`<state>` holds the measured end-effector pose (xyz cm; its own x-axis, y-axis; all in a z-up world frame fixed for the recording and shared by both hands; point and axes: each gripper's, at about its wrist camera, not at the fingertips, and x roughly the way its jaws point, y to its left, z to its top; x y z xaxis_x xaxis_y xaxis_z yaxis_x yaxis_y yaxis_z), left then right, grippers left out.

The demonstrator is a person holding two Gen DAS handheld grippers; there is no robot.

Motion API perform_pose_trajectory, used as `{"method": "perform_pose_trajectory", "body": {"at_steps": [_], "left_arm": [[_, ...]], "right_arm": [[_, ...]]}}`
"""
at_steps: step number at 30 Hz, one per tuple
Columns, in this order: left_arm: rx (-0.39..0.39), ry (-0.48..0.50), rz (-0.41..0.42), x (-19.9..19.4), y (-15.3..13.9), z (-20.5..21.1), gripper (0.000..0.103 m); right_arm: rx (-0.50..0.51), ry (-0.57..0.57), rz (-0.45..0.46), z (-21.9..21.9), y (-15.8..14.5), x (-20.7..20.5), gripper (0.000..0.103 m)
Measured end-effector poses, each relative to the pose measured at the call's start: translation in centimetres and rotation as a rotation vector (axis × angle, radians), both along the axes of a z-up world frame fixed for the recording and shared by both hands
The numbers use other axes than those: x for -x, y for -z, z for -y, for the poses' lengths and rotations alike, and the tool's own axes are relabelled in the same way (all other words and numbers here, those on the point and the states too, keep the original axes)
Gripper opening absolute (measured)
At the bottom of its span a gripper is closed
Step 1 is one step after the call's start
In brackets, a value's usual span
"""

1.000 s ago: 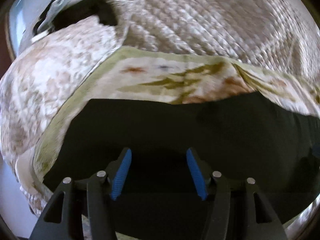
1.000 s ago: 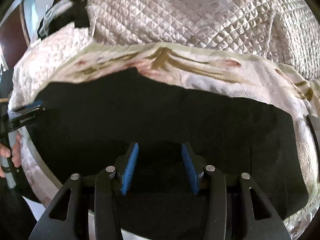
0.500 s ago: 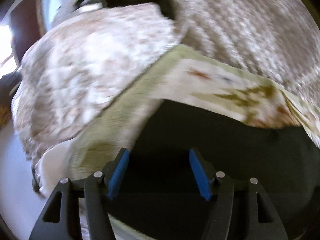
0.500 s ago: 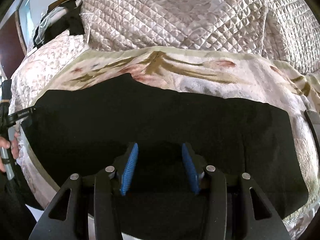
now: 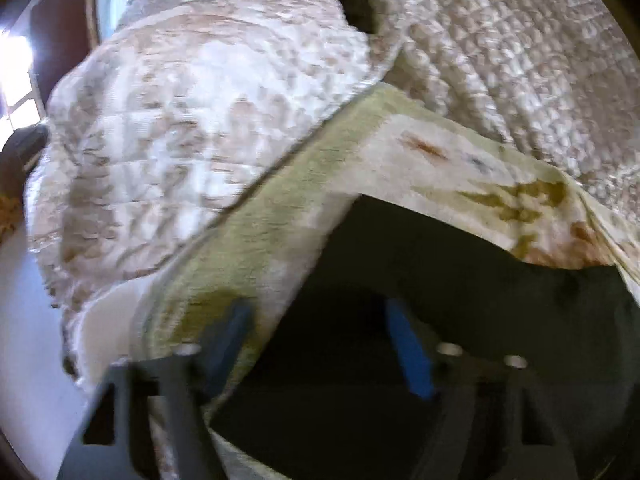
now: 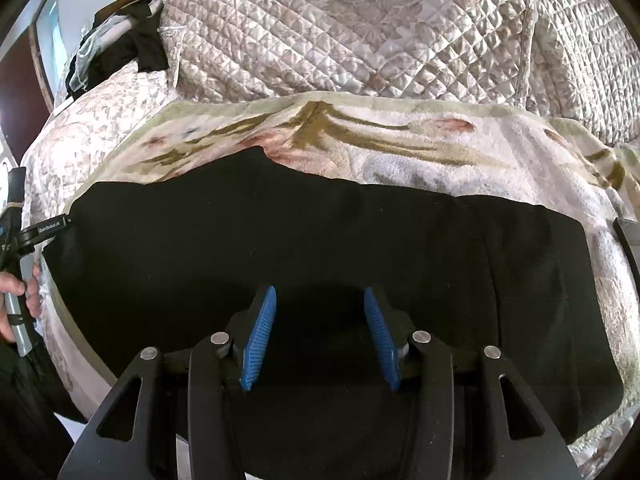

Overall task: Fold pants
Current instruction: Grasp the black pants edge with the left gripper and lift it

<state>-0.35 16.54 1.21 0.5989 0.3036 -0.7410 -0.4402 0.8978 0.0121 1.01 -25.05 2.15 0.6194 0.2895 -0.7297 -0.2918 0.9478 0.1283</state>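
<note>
Black pants point(image 6: 320, 248) lie flat on a floral towel point(image 6: 400, 148) spread over a quilted bed. In the left wrist view the pants point(image 5: 460, 300) fill the lower right. My left gripper point(image 5: 320, 336) is open and blurred, over the pants' left end, its left finger above the towel's green border point(image 5: 248, 248). My right gripper point(image 6: 318, 320) is open and empty, just above the pants' near edge. The left gripper's tip point(image 6: 48, 227) shows at the pants' far left corner in the right wrist view.
A quilted beige cover point(image 6: 380, 32) rises behind the towel. Dark clothing point(image 6: 132, 48) lies heaped at the back left. The bed's left edge drops to a pale floor point(image 5: 24, 340). A dark object point(image 6: 626, 236) pokes in at the right edge.
My left gripper has swung left, from over the pants' middle to their left end and the towel border. My right gripper has stayed in place, open.
</note>
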Motion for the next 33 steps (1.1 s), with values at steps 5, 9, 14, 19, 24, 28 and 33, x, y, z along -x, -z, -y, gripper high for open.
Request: {"method": "perform_pose_trajectory", "body": {"at_steps": [5, 9, 14, 19, 24, 28, 33], "left_arm": [[-0.019, 0.055, -0.007, -0.3, -0.3, 1.3, 0.034], [0.029, 0.085, 0.023, -0.1, -1.0, 1.8, 0.008], [0.188, 0.171, 0.086, 0.2, -2.7, 3.1, 0.007], [0.337, 0.274, 0.144, 0.1, -5.4, 6.4, 0.007], [0.429, 0.421, 0.129, -2.0, -5.9, 13.1, 0.007], [0.473, 0.522, 0.070, -3.8, -4.3, 19.2, 0.007], [0.498, 0.599, -0.037, -5.1, -1.1, 24.7, 0.008]], "right_arm": [[-0.005, 0.002, -0.001, 0.0, 0.0, -0.1, 0.047], [-0.024, 0.006, -0.006, 0.1, -0.1, -0.2, 0.047], [-0.054, 0.019, 0.003, 0.4, -0.6, 0.2, 0.047], [-0.094, 0.031, 0.008, 1.0, -1.1, 0.4, 0.047], [-0.131, 0.047, 0.005, 1.9, -1.4, 0.5, 0.047], [-0.163, 0.071, -0.007, 2.9, -1.4, 0.4, 0.047], [-0.187, 0.091, -0.024, 3.9, -1.2, 0.3, 0.047]]}}
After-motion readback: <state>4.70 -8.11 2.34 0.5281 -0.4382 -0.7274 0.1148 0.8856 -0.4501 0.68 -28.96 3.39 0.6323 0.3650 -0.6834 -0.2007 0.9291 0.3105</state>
